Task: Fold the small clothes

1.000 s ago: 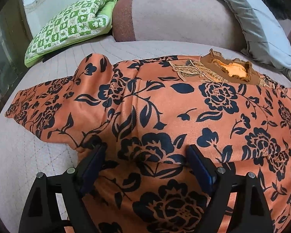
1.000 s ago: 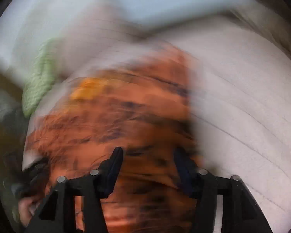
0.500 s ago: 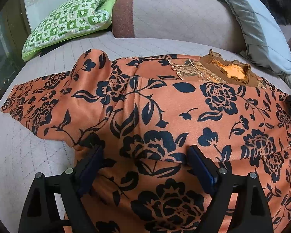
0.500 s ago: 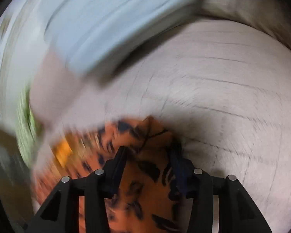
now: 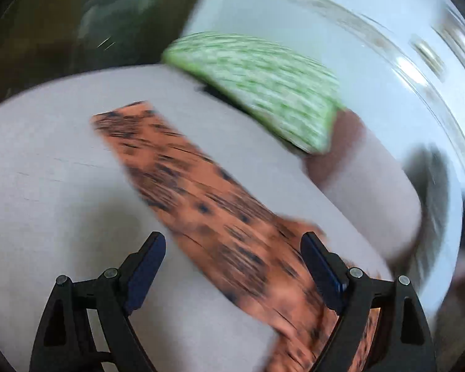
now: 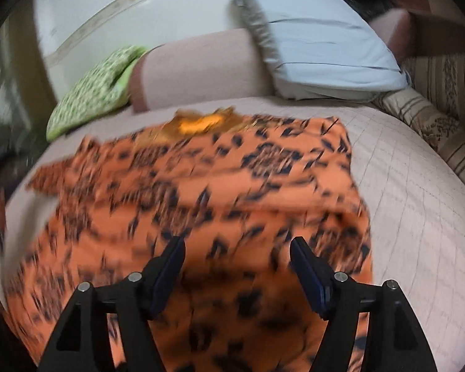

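The orange floral dress (image 6: 201, 192) lay spread on the pale mattress (image 6: 418, 217), neckline at 12 o'clock. One sleeve (image 5: 183, 179) stretched toward 10 o'clock. The right gripper (image 6: 235, 257) hung over it, jaws just opened, pinching nothing. The left gripper (image 5: 232, 257) stood wide, empty. A green pillow (image 6: 93, 93) lay at 10 o'clock.

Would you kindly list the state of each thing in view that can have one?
orange floral garment: lying on the bed, right side folded over, held by neither gripper.
left gripper: open, nothing gripped.
right gripper: open, jaws just opening, above the garment.
green pillow: leaning against the bolster.
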### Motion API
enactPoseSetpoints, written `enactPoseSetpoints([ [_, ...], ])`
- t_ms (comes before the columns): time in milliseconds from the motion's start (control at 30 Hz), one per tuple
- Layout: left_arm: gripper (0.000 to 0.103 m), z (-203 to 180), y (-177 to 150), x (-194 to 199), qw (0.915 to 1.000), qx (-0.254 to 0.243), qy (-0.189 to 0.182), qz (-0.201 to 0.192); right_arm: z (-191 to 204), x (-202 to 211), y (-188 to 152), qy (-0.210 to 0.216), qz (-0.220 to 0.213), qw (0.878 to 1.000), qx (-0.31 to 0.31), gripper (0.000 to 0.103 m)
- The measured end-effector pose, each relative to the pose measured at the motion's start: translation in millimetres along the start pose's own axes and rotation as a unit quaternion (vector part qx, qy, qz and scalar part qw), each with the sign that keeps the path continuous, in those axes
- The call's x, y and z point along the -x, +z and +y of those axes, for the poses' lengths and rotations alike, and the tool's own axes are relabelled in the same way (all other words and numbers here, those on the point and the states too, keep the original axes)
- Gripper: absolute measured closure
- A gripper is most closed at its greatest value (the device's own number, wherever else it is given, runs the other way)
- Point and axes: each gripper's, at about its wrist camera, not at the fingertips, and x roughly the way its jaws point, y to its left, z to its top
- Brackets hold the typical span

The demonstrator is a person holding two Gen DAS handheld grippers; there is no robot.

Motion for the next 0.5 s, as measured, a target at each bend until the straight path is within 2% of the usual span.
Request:
enactPoseSetpoints([
  [67,0.014,44.8,43.6,-17.2,0.9982,0.045,0.039,-0.008,2.5,-6.3,-14.7,-0.005,0.002,1.000,0.007,0.030],
  [100,0.015,56.9,55.1,-24.7,0.9970,0.060,0.050,-0.004,-1.0,-9.5,-21.0,-0.004,0.005,1.000,0.005,0.030],
  [200,0.015,103.9,100.3,-63.7,0.9910,0.113,0.067,0.027,-6.4,-15.8,-27.2,0.003,0.013,1.000,-0.008,0.030],
  [233,0.015,111.1,108.2,-75.2,0.9896,0.119,0.070,0.039,-9.5,-17.1,-27.7,0.015,0.017,1.000,-0.014,0.026],
  [333,0.015,130.3,123.6,-106.2,0.9865,0.123,0.094,0.054,-15.4,-20.9,-29.6,0.031,0.019,0.999,-0.024,0.023],
  [433,0.015,117.3,121.6,-120.7,0.9889,0.049,0.134,0.041,-13.7,-23.7,-30.3,0.030,0.021,0.999,-0.019,0.021],
  [467,0.032,112.1,120.2,-123.2,0.9878,0.033,0.146,0.043,-12.6,-23.5,-30.2,0.028,0.022,0.999,-0.015,0.020],
  [500,0.090,108.7,119.0,-125.0,0.9841,0.015,0.171,0.044,-11.7,-23.7,-30.1,0.028,0.022,0.999,-0.013,0.019],
])
